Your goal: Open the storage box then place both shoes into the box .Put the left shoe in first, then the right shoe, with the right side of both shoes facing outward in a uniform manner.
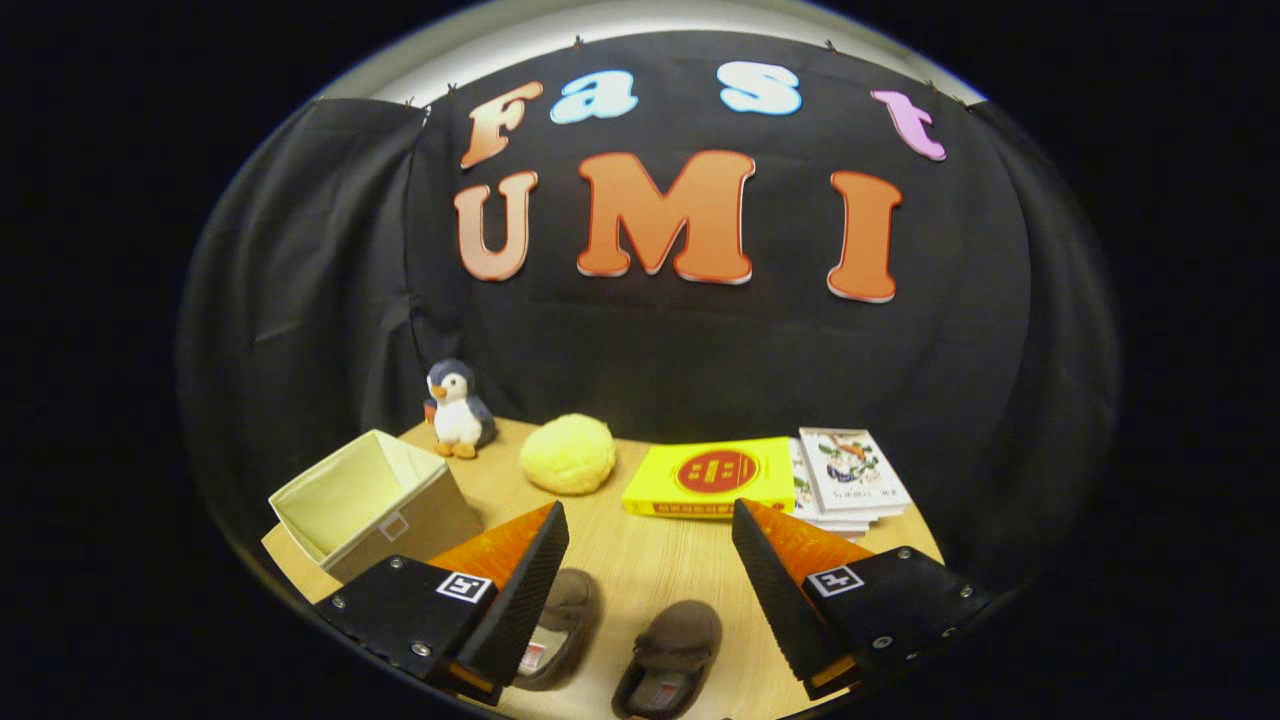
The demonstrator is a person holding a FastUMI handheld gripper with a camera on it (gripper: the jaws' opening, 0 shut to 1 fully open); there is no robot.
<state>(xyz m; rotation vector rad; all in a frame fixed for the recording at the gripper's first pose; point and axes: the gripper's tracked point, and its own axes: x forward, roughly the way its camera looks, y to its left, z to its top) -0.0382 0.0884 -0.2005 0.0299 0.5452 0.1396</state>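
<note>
- The gripper hung above the table with its jaws spread wide and nothing held between them.
- Two brown shoes lay on the table below the fingers, toes pointing away from the camera.
- The left-hand shoe sat partly under the left finger, its heel end hidden by that finger.
- The right-hand shoe lay in the gap between the fingers, nearer the camera, apart from the first shoe.
- A small label showed inside each shoe at the heel; too small to make out.
- The box stood on the table to the left, just beyond the left finger, well apart from the shoes.
- The box was open at the top, with a pale lining and brown outer walls, and looked empty inside as far as could be seen.
- Beyond the fingers, a yellow book lay flat near the middle of the table.
- A stack of booklets lay just beside the yellow book, on its right.
- A round yellow plush sat left of the book.
- A toy penguin stood upright at the far edge, behind the box, near the black cloth wall.
</note>
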